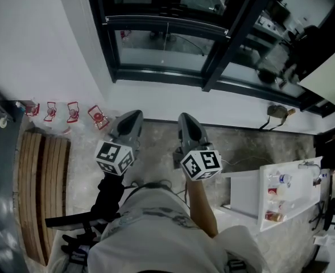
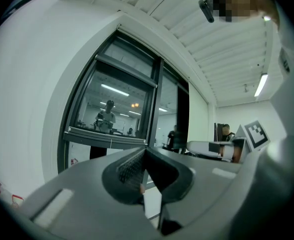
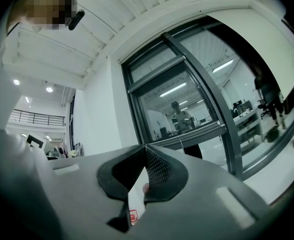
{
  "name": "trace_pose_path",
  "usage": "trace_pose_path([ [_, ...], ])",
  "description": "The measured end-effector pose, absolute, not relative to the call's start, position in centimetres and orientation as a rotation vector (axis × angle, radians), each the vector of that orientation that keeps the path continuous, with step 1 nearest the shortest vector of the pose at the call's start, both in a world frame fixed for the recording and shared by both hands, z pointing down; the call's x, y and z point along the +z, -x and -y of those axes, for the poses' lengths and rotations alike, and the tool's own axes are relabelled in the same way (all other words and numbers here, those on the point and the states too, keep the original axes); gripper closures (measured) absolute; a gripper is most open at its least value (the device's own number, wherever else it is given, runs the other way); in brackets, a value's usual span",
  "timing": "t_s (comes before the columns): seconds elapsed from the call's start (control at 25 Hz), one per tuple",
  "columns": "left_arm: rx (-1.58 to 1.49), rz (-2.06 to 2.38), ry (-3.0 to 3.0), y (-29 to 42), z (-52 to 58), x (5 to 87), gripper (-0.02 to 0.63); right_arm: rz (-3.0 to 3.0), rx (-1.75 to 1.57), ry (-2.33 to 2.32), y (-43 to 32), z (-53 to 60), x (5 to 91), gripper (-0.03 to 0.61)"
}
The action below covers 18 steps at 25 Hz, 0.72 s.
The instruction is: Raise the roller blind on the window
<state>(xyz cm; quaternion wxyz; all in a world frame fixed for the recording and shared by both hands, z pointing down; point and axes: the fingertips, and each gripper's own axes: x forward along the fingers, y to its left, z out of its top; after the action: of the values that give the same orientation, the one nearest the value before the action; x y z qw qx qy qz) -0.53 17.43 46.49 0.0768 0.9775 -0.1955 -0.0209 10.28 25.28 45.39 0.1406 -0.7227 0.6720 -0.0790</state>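
The black-framed window (image 1: 167, 44) fills the wall ahead, and its glass is uncovered in all three views. At the far right a pale sheet (image 1: 329, 75) hangs over another pane; it may be the roller blind, and it shows as a cream panel (image 2: 197, 121) in the left gripper view. A thin line (image 1: 167, 37) runs down the middle pane; I cannot tell whether it is a cord. My left gripper (image 1: 134, 114) and right gripper (image 1: 185, 117) are held side by side, pointing level at the window and well short of it. On each one (image 2: 146, 150) (image 3: 145, 146) the tips meet with nothing between.
Small red items (image 1: 70, 111) line the foot of the wall at left, beside a slatted wooden bench (image 1: 39, 181). A white table (image 1: 252, 195) with bottles stands at right. A cable and plug (image 1: 278, 111) lie below the window's right end.
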Motion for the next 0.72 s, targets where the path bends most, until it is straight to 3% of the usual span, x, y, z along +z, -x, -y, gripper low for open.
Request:
trace_pose_path([
  [0.72, -0.067, 0.588, -2.92, 0.86, -17.28, 46.77, 0.616, -1.987, -0.21, 2.07, -9.46, -24.91, 45.37, 0.58],
])
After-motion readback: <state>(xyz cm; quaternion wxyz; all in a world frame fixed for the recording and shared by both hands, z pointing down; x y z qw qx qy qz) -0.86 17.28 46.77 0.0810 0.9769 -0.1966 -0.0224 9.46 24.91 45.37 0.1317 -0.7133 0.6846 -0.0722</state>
